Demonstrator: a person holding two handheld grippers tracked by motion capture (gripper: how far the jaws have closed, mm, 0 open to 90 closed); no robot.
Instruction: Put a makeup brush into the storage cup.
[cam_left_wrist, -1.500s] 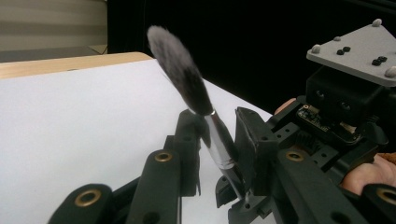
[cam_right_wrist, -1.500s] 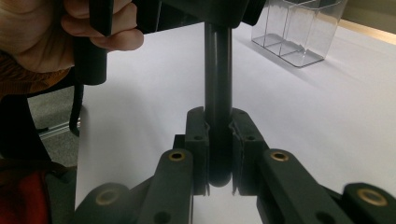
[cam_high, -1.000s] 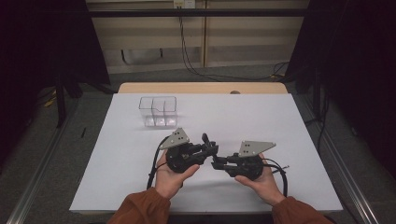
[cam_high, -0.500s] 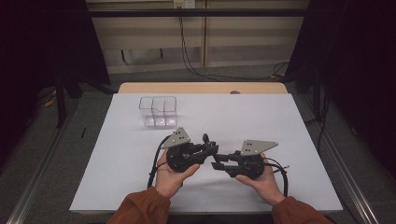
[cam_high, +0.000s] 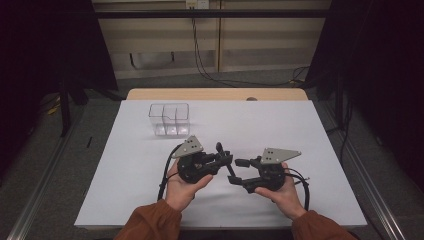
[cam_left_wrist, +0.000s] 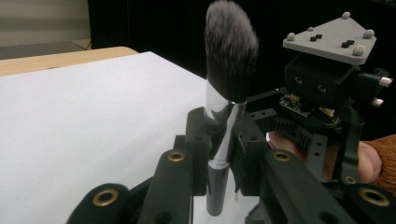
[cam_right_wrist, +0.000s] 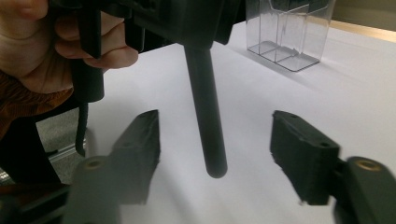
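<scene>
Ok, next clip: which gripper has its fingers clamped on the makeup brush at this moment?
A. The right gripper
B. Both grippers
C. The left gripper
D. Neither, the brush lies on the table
C. In the left gripper view the left gripper pinches the makeup brush at its silver ferrule, while in the right gripper view the right gripper has its fingers standing apart on either side of the dark handle without touching it; they have just been opening.

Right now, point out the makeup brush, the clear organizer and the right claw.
makeup brush (cam_left_wrist: 232, 51): left gripper view, on the bristle head.
clear organizer (cam_high: 169, 119): high view, on its front wall.
right claw (cam_right_wrist: 215, 149): right gripper view, midway between its open fingertips.
</scene>
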